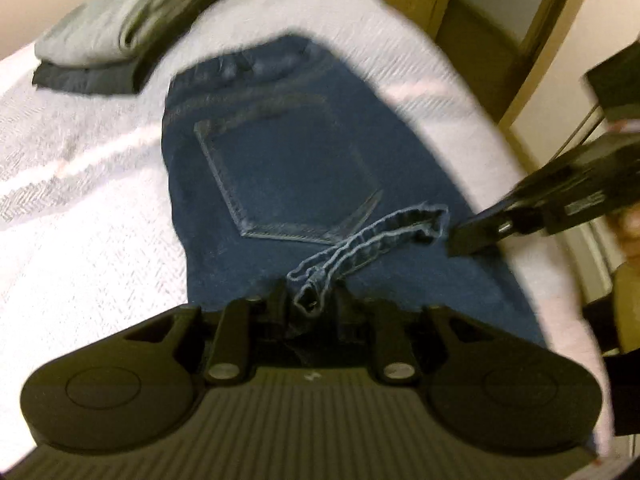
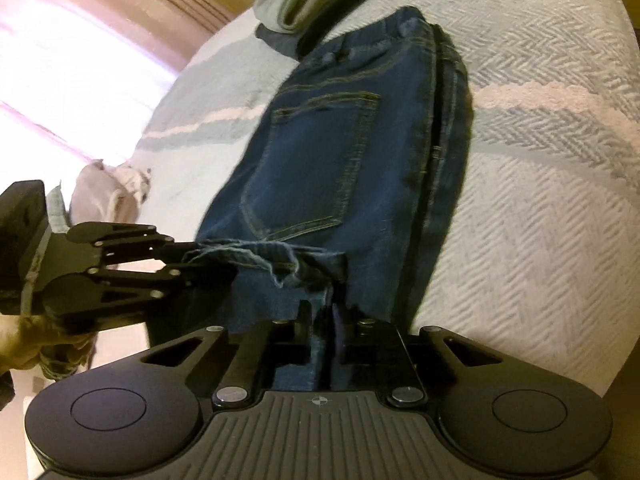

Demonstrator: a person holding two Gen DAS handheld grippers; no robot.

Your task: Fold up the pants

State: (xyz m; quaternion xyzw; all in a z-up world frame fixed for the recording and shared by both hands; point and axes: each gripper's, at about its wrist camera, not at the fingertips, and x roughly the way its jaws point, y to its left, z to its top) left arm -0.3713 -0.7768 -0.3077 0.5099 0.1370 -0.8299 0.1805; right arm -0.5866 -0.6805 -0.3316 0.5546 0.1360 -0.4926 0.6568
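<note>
Fingers of the left gripper were drawn in close on the frayed hem of the jeans, with a rolled tube of denim standing up between them. In the right wrist view that same gripper came in from the side with its tips buried in the hem, a hand wrapped round its handle.

The right gripper had its fingers nearly together too, pinching a fold of the same leg end that ran down between them. From the left wrist camera only the dark tip of it showed, resting at the hem's other end, so its grip could not be judged from there.

Beyond both grips the jeans lay on the bed, back side up, a stitched back pocket in plain sight and the waistband at the far end. The hem was held above the pocket's lower corner. Along one side, the right wrist view showed several denim layers stacked at the edge.

A pale herringbone bedspread with a pink stripe covered the bed. Past the waistband sat a stack of folded clothes, grey on top of something dark. Both views were blurred.
</note>
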